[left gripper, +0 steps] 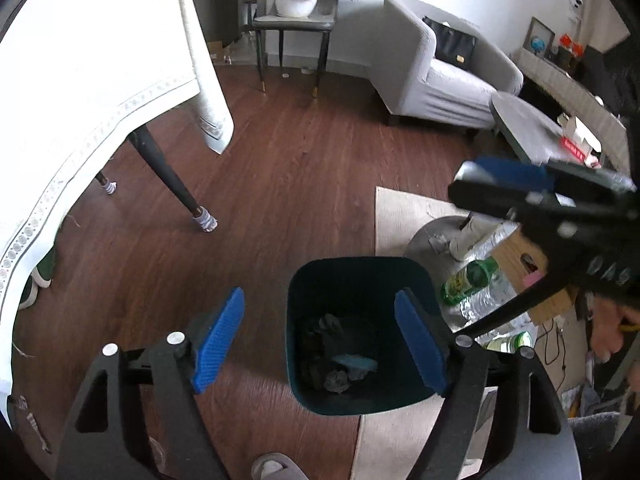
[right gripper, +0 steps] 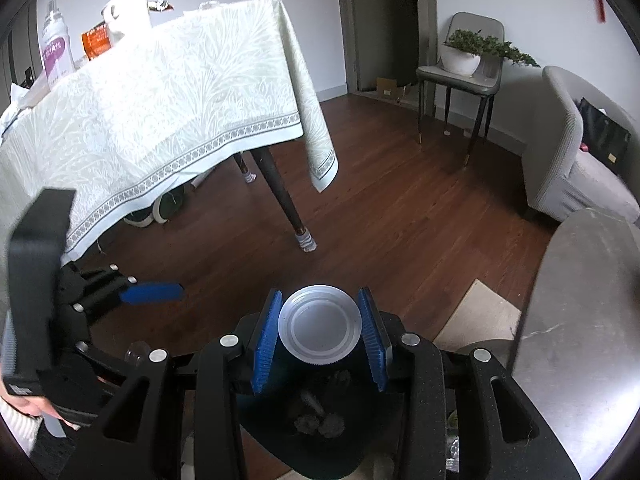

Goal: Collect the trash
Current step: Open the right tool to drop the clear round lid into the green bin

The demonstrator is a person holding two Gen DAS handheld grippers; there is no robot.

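A dark teal trash bin stands on the wood floor with crumpled scraps and a blue piece at its bottom. My left gripper hovers above it, open, with nothing between its blue pads; the bin's mouth shows through the gap. In the right wrist view my right gripper is shut on a white plastic cup, seen end-on as a round disc, directly over the bin. The right gripper also shows blurred at the upper right of the left wrist view. One left pad shows at the left.
A table under a pale cloth stands on dark legs to the left. Right of the bin, a low round table carries a green bottle and clear bottles. A grey armchair, a plant chair and a rug lie beyond.
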